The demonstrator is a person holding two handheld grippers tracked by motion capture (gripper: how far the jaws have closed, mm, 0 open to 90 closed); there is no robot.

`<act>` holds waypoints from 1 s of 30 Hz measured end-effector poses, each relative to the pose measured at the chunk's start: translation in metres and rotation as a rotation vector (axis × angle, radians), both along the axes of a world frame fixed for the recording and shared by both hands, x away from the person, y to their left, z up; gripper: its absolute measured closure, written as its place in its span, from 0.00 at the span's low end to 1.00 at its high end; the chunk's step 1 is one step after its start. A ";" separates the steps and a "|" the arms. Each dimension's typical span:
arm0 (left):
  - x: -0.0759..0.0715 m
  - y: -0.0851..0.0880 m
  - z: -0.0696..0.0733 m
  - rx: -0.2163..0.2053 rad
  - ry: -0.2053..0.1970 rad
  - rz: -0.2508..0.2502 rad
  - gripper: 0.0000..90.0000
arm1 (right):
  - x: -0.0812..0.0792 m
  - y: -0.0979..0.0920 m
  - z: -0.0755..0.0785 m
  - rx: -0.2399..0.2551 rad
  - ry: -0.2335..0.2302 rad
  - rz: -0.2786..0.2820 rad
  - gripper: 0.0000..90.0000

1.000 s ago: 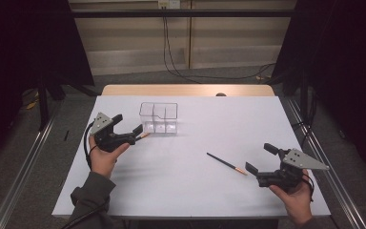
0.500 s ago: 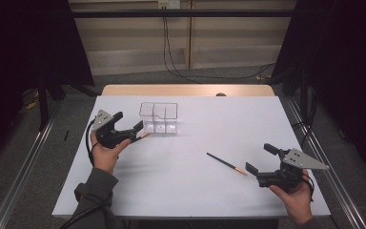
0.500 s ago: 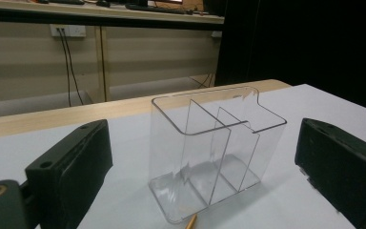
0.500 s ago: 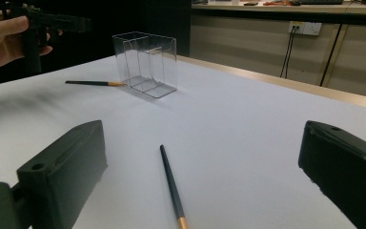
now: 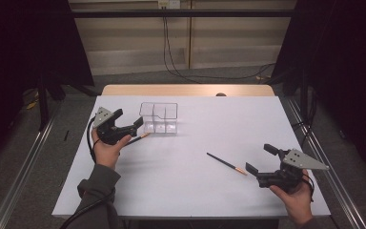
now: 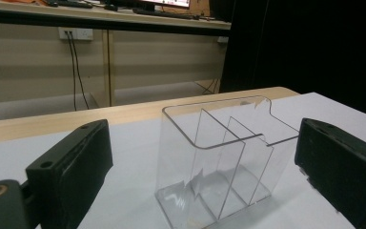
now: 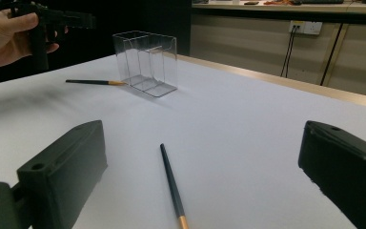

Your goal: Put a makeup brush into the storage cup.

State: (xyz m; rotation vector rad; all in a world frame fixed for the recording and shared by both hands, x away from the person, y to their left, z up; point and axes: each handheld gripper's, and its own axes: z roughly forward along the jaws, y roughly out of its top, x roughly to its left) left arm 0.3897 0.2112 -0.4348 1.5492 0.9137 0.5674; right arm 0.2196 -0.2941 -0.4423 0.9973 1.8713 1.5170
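Observation:
A clear plastic container (image 5: pixel 158 118) with several compartments stands upright at the table's back left; it is also seen close up as the container (image 6: pixel 219 162) and farther off as the container (image 7: pixel 145 62). My left gripper (image 5: pixel 128 118) hovers just left of it, open and empty, its jaws framing the container in the left gripper view (image 6: pixel 202 143). A dark pencil with an orange tip (image 5: pixel 137 139) lies beneath that gripper, seen too as the far pencil (image 7: pixel 93 82). A second pencil (image 5: pixel 226 163) lies mid-right, just ahead of my open, empty right gripper (image 5: pixel 258 158), between its jaws (image 7: pixel 202 143) as the near pencil (image 7: pixel 171 183).
White paper (image 5: pixel 205 133) covers the table, and a wooden strip (image 5: pixel 186 90) runs along the far edge. Metal rails flank both sides. Cables (image 5: pixel 171 57) hang on the wall behind.
My left gripper has edged slightly forward and up toward the container. The right gripper and both pencils stay where they were.

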 end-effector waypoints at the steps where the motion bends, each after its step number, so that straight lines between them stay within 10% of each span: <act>1: 0.000 0.000 0.000 -0.004 0.000 0.001 0.06 | 0.000 -0.001 0.000 -0.003 0.003 0.000 0.02; 30: 0.015 0.021 -0.008 -0.004 0.027 0.064 0.06 | -0.001 -0.001 0.000 -0.001 -0.002 0.004 0.02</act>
